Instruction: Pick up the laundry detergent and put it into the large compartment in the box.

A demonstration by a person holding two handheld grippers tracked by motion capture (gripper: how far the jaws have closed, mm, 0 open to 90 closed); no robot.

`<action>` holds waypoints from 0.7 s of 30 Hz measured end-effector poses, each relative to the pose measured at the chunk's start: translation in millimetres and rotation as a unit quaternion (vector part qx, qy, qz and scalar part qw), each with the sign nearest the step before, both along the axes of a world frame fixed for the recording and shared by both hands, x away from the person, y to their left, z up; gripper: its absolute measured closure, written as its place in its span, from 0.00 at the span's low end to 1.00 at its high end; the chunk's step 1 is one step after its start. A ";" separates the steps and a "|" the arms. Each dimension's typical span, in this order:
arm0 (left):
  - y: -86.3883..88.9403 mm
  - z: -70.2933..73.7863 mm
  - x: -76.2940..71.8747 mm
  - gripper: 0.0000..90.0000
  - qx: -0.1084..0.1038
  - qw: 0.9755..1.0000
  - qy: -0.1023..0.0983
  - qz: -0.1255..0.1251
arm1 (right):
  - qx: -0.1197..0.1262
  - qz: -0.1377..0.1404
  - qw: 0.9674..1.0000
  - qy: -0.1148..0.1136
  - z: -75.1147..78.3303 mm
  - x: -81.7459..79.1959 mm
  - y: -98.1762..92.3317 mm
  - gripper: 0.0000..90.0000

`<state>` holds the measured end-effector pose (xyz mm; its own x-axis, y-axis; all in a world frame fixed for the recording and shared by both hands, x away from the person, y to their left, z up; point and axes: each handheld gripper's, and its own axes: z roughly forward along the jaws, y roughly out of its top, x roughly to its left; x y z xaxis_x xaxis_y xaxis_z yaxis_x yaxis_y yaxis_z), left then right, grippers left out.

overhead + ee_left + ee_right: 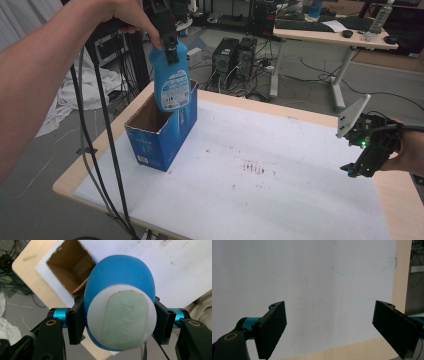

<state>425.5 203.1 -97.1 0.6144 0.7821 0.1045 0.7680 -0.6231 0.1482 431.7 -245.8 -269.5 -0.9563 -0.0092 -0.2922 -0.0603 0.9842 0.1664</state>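
High view: left gripper [170, 46] clamped on the top of a blue bottle [171, 82], hanging over the open blue box [160, 130] at the white mat's [260, 170] left edge; right gripper [362, 152] low at the far right, well apart. Left gripper view: jaws pressed against both sides of the bottle [120, 307], box opening [70, 265] below. Right gripper view: jaws spread wide, empty, over the bare mat [312, 290].

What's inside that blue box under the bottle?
The box is open on top. Bare brown walls and a flap show inside; nothing else visible. The bottle, in the left gripper, hides part of it.
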 end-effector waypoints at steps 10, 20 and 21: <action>22.9 -4.8 0.3 0.42 0.006 1.000 0.005 0.020 | -0.005 0.001 1.000 0.001 -2.1 1.7 2.0 0.12; 32.3 -13.6 2.0 0.42 0.009 1.000 0.012 0.022 | -0.008 0.001 1.000 0.002 -4.1 3.0 2.6 0.12; 33.8 -16.3 1.9 0.42 0.007 1.000 0.013 0.025 | -0.009 0.000 1.000 0.002 -4.0 2.7 3.1 0.12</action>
<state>427.3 236.9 -113.3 0.5768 0.8106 0.1012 0.8018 -0.5855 0.1194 434.4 -242.7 -273.5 -0.9574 -0.0152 -0.2882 -0.0605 0.9870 0.1488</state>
